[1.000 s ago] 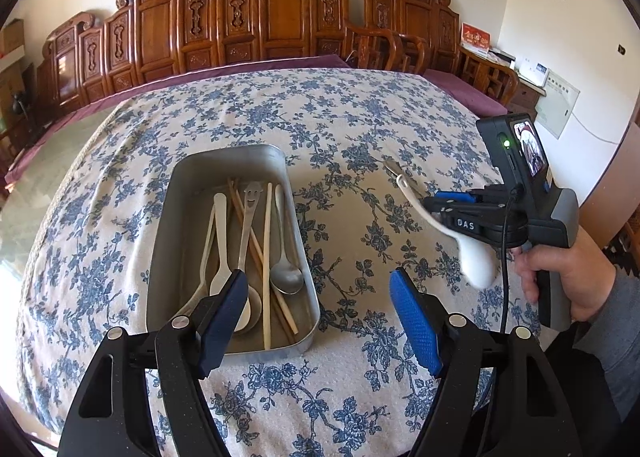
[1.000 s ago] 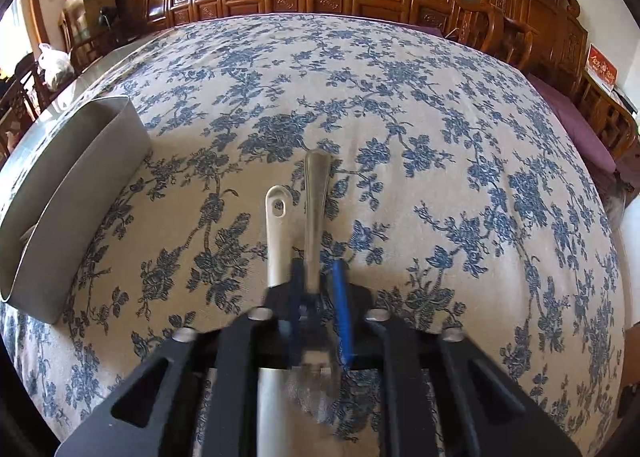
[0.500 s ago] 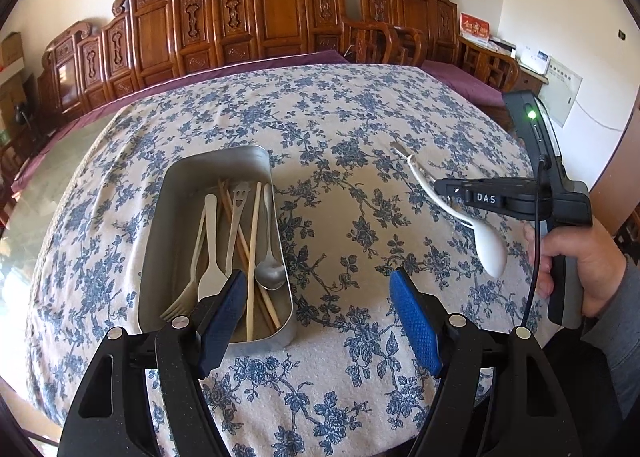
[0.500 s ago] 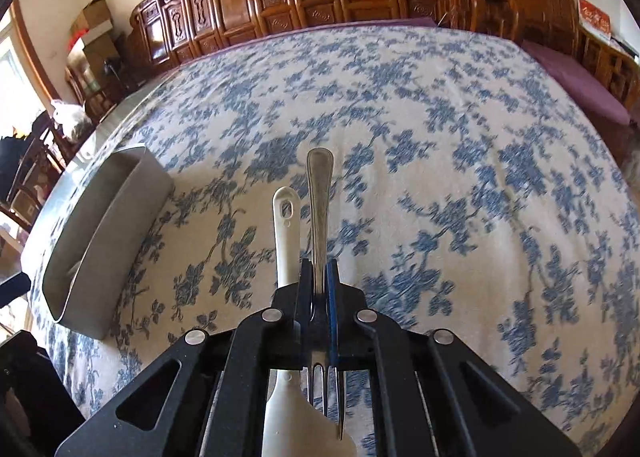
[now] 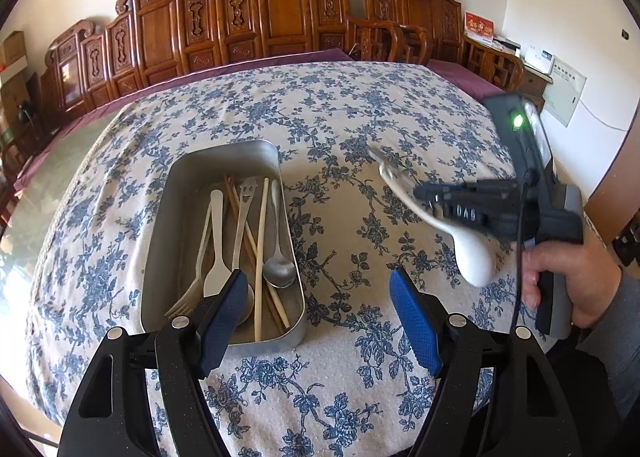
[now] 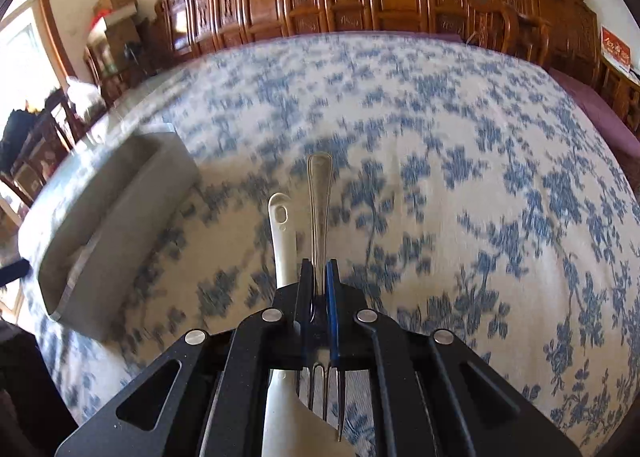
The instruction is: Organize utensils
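Note:
A metal tray [image 5: 168,213] holds several utensils: forks, a spoon [image 5: 278,257] and chopsticks. My left gripper [image 5: 316,317] is open and empty, low over the tray's near end. My right gripper [image 6: 319,277] is shut on a metal fork [image 6: 319,193] and a white spoon [image 6: 282,233], handles pointing forward, held above the tablecloth right of the tray [image 6: 100,225]. In the left wrist view the right gripper [image 5: 432,197] carries the white spoon [image 5: 472,257] in the air.
The round table has a blue floral cloth [image 5: 340,129]. Carved wooden chairs [image 5: 280,17] line the far side. A hand [image 5: 560,277] holds the right gripper at the table's right edge.
The right gripper has lifted the fork and white spoon and is swinging left toward the tray, with motion blur. The left gripper has stayed open near the tray.

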